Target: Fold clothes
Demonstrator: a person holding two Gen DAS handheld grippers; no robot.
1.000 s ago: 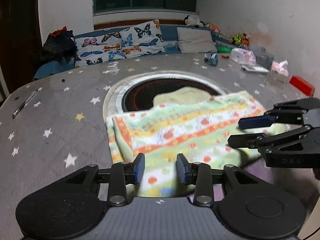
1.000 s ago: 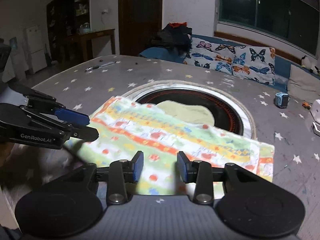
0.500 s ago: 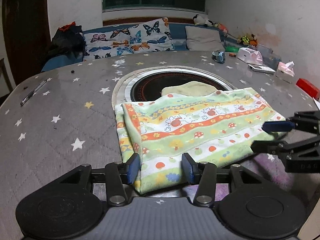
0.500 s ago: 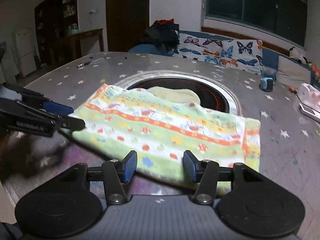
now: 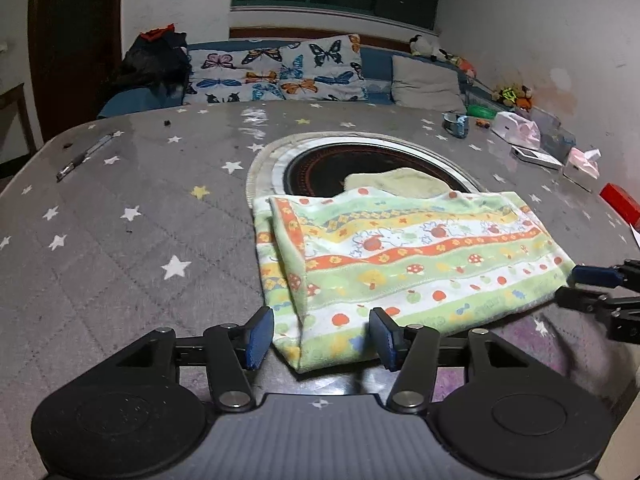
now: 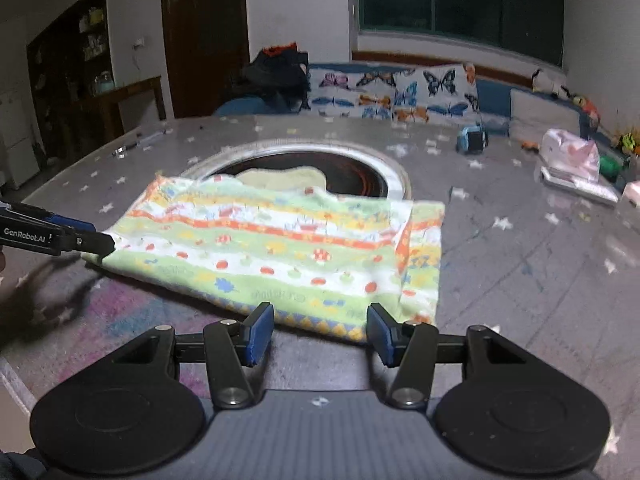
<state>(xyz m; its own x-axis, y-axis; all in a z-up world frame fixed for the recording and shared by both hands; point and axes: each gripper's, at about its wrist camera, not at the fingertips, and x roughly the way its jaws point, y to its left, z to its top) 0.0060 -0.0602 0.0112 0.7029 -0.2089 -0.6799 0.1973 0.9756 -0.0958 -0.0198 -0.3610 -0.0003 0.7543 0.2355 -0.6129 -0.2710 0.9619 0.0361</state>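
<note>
Folded cloth (image 5: 408,264), striped in green, orange and white with mushroom and apple prints, lies flat on the grey star-patterned surface (image 5: 120,240), its far edge overlapping the round black inset (image 5: 320,164) at the middle. A pale yellow cloth (image 5: 396,180) sits just beyond it inside that circle. The left gripper (image 5: 320,336) hovers at the near left corner of the folded cloth, fingers spread wide on either side of the corner without pinching it. The right gripper (image 6: 318,330) sits at the cloth's near right edge, fingers likewise parted and holding nothing. Seen from the right wrist, the left gripper's tips lie just beside the cloth's left end. A pen (image 5: 86,156) lies at the far left, tissue packs (image 5: 516,130) at the far right.
</note>
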